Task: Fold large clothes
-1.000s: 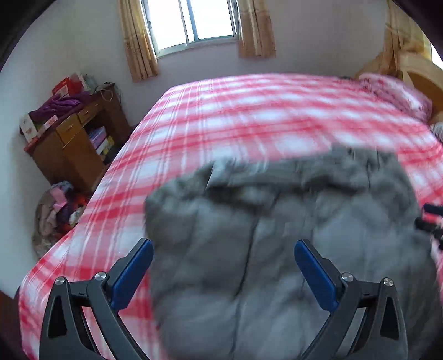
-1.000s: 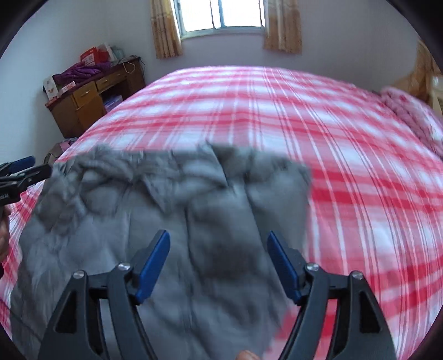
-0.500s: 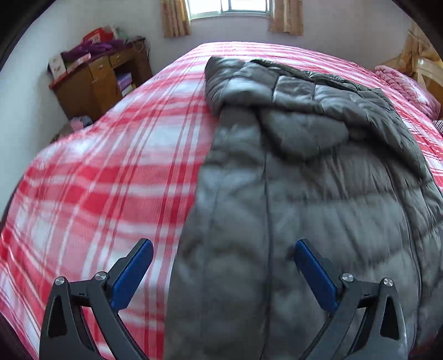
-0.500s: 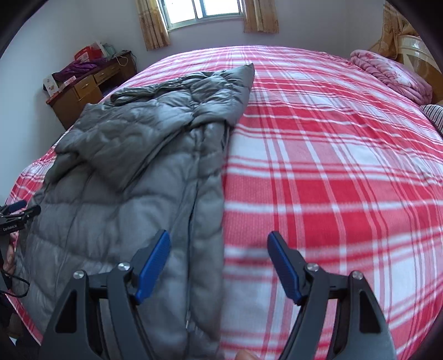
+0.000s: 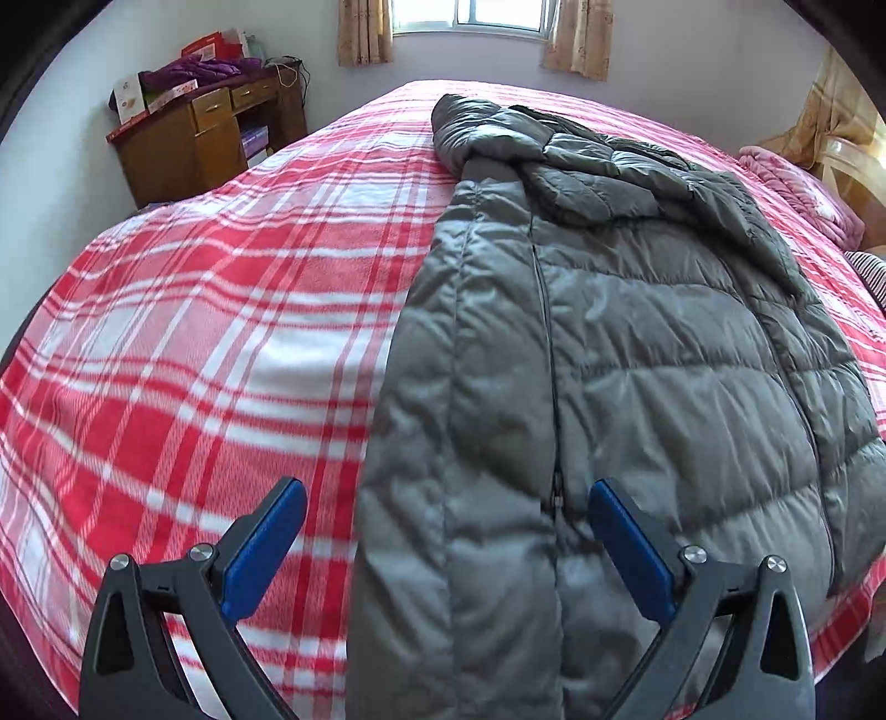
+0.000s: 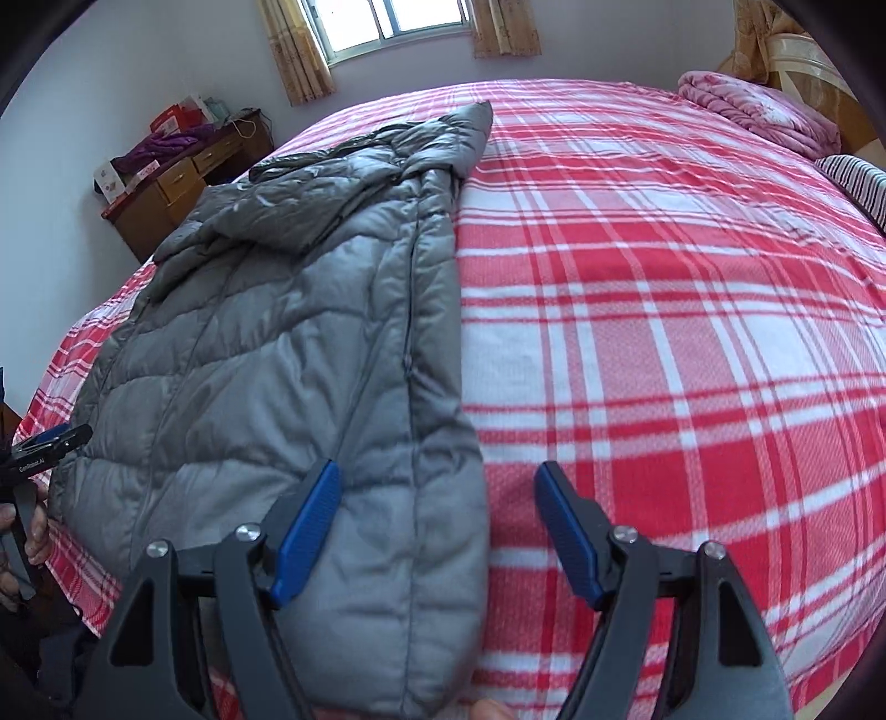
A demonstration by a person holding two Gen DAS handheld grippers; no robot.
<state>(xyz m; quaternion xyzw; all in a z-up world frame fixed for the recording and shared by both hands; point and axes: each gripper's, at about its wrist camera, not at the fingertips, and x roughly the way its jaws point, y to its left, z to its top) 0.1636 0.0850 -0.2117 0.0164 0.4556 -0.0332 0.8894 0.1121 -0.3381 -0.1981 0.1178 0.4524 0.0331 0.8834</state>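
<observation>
A grey quilted puffer jacket (image 5: 637, 343) lies stretched out on the red and white plaid bed (image 5: 221, 332), hood at the far end toward the window, hem at the near edge. My left gripper (image 5: 446, 545) hovers open above the hem's left part, its blue pads clear of the fabric. In the right wrist view the jacket (image 6: 288, 343) fills the left half of the bed (image 6: 664, 332). My right gripper (image 6: 440, 531) stands open over the jacket's right edge near the hem. The left gripper (image 6: 50, 443) shows at the far left, held by a hand.
A wooden desk (image 5: 205, 138) piled with boxes and purple cloth stands at the bed's far left corner. A folded pink quilt (image 6: 758, 111) and a striped pillow (image 6: 858, 183) lie at the right by the headboard. Beyond the bed is a curtained window (image 5: 470, 16).
The jacket, a blur just in front of both grippers a second ago, now lies flat along the bed. Both grippers drew back toward the near edge and sank a little, staying open.
</observation>
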